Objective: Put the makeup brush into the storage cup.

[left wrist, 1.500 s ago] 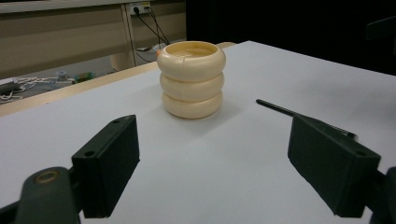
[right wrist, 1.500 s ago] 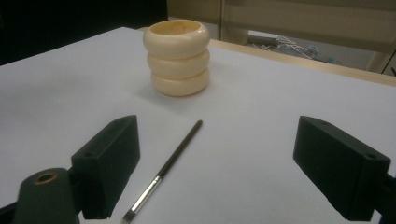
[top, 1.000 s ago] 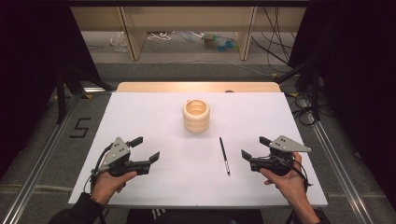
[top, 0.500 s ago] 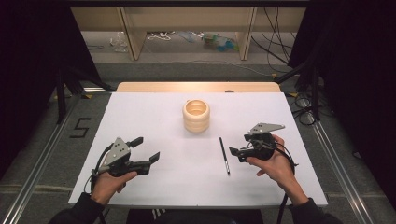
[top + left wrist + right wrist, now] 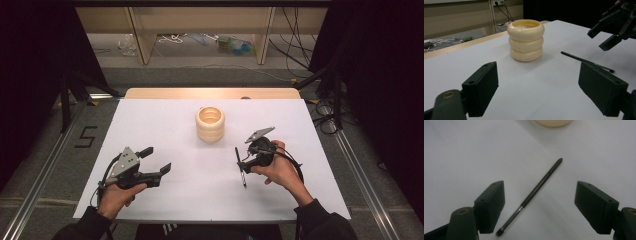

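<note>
My right tongs [image 5: 241, 161] hang over the brush [image 5: 240, 167], jaws apart and nothing gripped.

In the high view the thin black brush lies flat on the white tabletop [image 5: 165, 122], just right of centre, below and right of the cream ringed cup [image 5: 210, 123], apart from it. My right tongs sit right above the brush, and their jaws have just been closing a little; in the right gripper view the brush [image 5: 534, 192] runs slantwise between the two pads, bristle end at the lower left close by the left pad, neither pad pressing on it. My left tongs [image 5: 156, 160] rest at the lower left of the high view, jaws wide and empty; in the left gripper view the cup [image 5: 525, 40] stands upright at the upper middle, the brush [image 5: 586, 61] to its right.
</note>
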